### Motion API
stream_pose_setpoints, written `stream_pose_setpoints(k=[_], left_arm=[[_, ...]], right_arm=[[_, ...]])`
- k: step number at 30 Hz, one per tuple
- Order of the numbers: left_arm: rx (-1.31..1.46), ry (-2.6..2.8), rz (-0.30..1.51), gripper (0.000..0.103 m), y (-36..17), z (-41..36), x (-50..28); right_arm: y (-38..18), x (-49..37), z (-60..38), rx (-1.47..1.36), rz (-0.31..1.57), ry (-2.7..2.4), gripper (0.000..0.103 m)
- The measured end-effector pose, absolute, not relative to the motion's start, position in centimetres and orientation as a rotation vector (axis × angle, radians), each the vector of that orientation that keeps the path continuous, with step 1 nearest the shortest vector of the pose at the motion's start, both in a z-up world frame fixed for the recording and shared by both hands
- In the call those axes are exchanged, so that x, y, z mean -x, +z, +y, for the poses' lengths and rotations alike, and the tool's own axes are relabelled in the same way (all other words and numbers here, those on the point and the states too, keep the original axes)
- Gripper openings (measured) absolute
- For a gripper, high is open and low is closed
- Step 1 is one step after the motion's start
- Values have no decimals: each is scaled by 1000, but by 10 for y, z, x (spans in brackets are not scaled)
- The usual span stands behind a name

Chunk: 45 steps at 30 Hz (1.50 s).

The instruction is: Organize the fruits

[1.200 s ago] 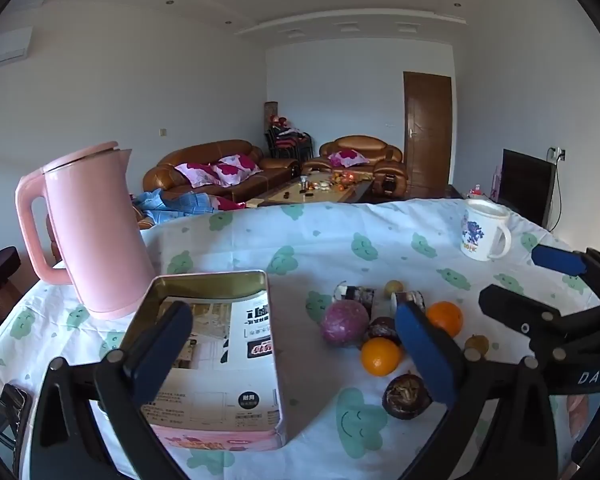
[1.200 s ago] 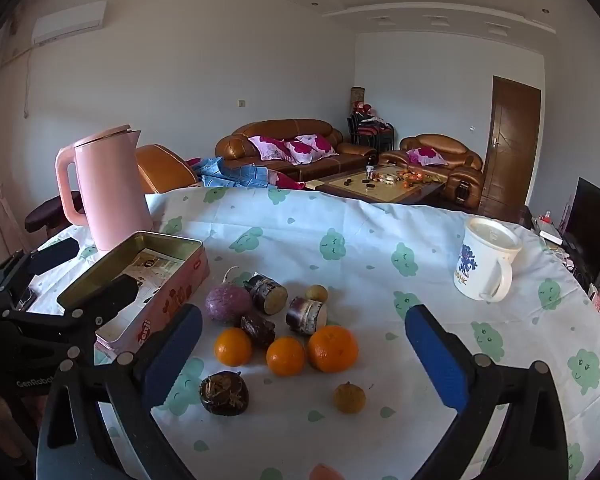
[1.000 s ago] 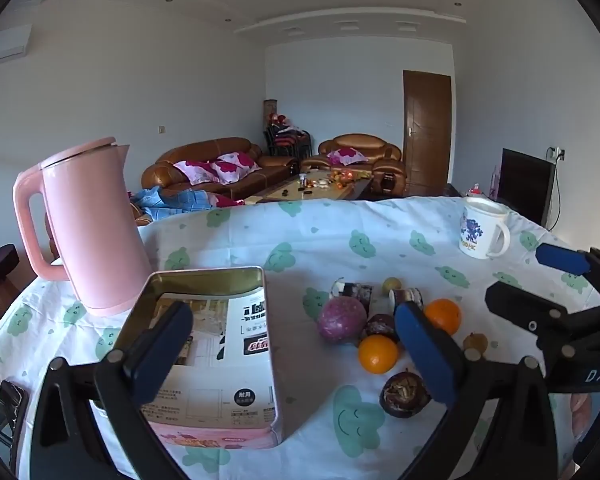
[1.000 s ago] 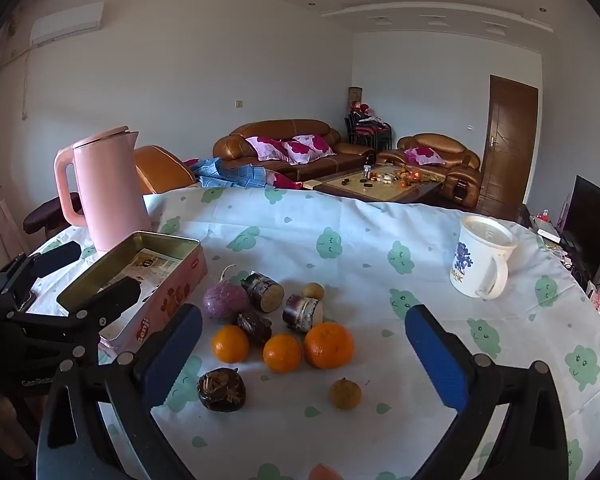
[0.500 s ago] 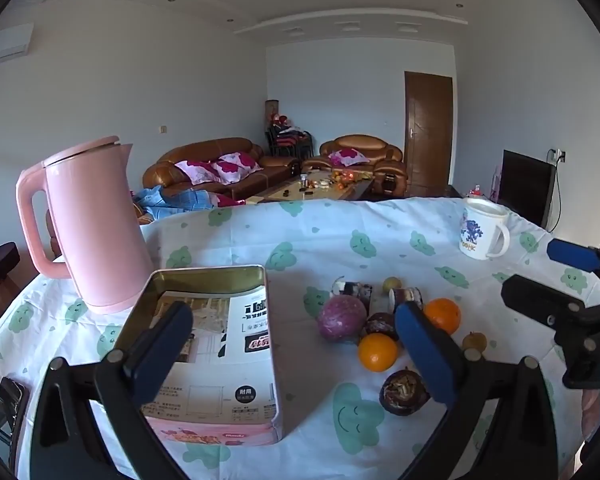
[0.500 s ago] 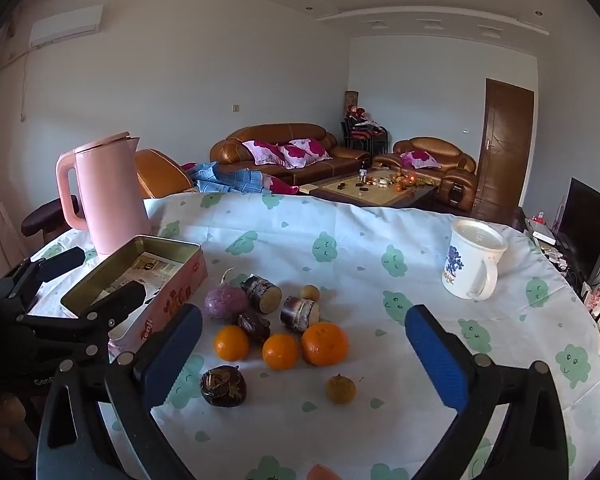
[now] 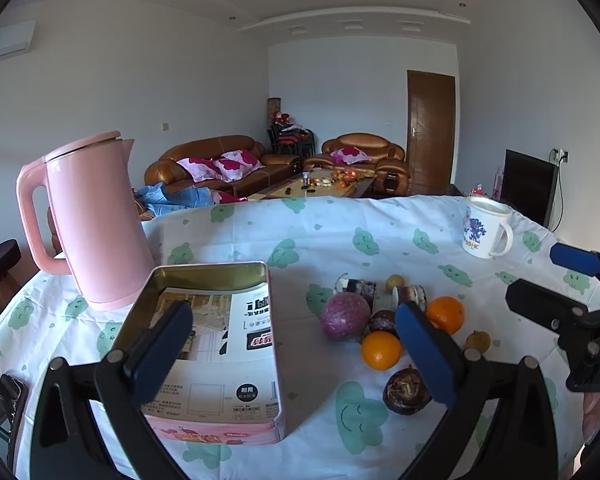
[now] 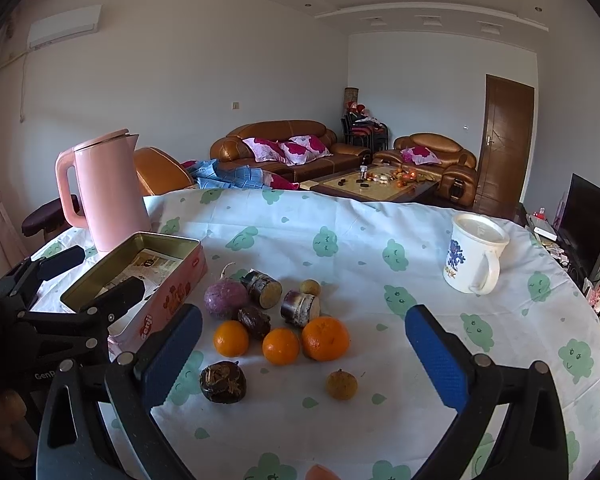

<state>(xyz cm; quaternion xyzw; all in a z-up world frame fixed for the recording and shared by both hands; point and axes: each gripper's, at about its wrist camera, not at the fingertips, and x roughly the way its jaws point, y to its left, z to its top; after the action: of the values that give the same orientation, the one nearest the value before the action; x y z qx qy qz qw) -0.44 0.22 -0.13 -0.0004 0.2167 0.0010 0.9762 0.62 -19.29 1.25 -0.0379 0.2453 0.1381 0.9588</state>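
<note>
A cluster of produce lies mid-table: three oranges [image 8: 325,338], a purple round root [image 8: 225,298], two cut dark stubs [image 8: 299,307], a dark brown fruit [image 8: 222,382] and a small brownish one [image 8: 341,384]. An open pink tin [image 7: 212,344] with printed paper inside sits left of them. My left gripper [image 7: 292,352] hovers open over the tin's right edge, empty. My right gripper [image 8: 300,356] hangs open above the near fruits, holding nothing. In the left wrist view the purple root [image 7: 345,316] and an orange [image 7: 381,350] show between the fingers.
A pink kettle [image 7: 96,224] stands behind the tin at the far left. A white printed mug [image 8: 474,253] sits at the right of the table. A dark phone [image 7: 4,404] lies near the left table edge. Sofas and a coffee table fill the room beyond.
Both grippers have drawn back and risen slightly, so the fruits look a little farther away. Both stay open; nothing on the table has moved.
</note>
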Motion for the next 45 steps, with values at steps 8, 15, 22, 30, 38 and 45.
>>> stream_pose_setpoints(k=[8,15,22,30,38,45], left_arm=[[-1,4,438,103,-3,3,3],[0,3,439,103,-3,4,3],[-2,3,440,103,-3,3,3],[-4,4,440,103,-3,2,3],[-9,2,446,103,-7,4,2],[-15,2,451,103,-13,6,3]], right_arm=[[10,-7,-192,69,503,282,102],[10,-7,-193,70,504,282,102],[5,-6,-193,62,510,280,102],[3,-7,-194,59,513,280,102],[1,-8,-194,56,520,276,102],[-1,-9,-199,47,521,275,102]])
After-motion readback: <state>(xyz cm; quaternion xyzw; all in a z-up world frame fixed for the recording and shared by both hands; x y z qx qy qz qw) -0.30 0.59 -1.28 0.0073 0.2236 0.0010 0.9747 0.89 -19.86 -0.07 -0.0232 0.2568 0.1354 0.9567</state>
